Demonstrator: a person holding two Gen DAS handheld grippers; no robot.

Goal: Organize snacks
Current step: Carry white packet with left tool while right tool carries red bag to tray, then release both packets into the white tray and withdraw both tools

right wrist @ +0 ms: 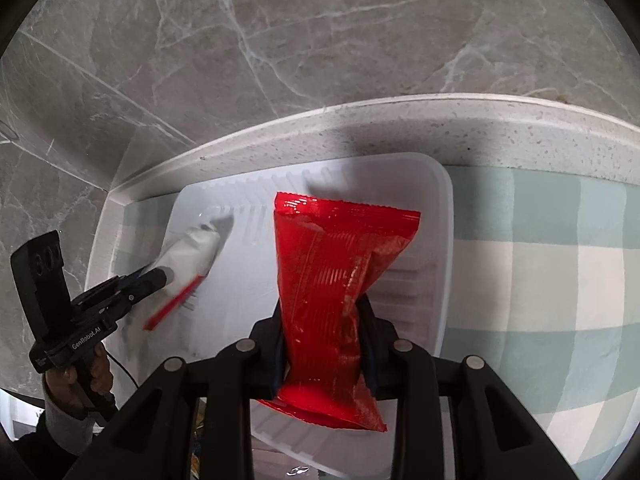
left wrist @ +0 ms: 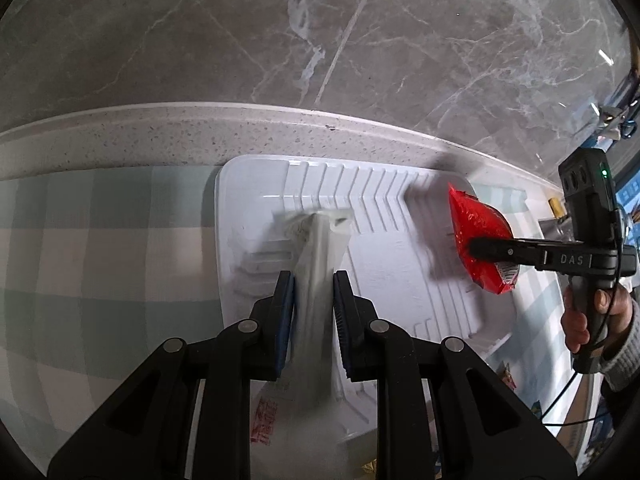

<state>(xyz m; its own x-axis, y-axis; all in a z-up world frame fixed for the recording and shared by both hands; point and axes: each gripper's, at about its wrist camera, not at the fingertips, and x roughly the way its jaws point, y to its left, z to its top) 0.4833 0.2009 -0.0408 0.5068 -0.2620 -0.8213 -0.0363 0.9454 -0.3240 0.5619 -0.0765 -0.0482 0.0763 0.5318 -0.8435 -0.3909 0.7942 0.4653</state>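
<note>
Both grippers pinch a snack packet above one white tray.

Left gripper [left wrist: 314,292]: jaws pressed together on a white packet [left wrist: 316,248], which runs up the centre of the left wrist view; its far end is blurred over the white ribbed tray [left wrist: 384,184]. Right gripper [right wrist: 324,344]: pads clamp a red packet [right wrist: 332,272] at lower centre of the right wrist view, the packet standing upright, its top edge over the tray's middle. The tray sits on a green-and-white checked cloth [left wrist: 100,248], just beside the speckled counter edge [left wrist: 200,128] and the grey marble wall [right wrist: 320,40]. A hand [left wrist: 588,316] with a grey cuff grips the right handle at the frame's right edge.
</note>
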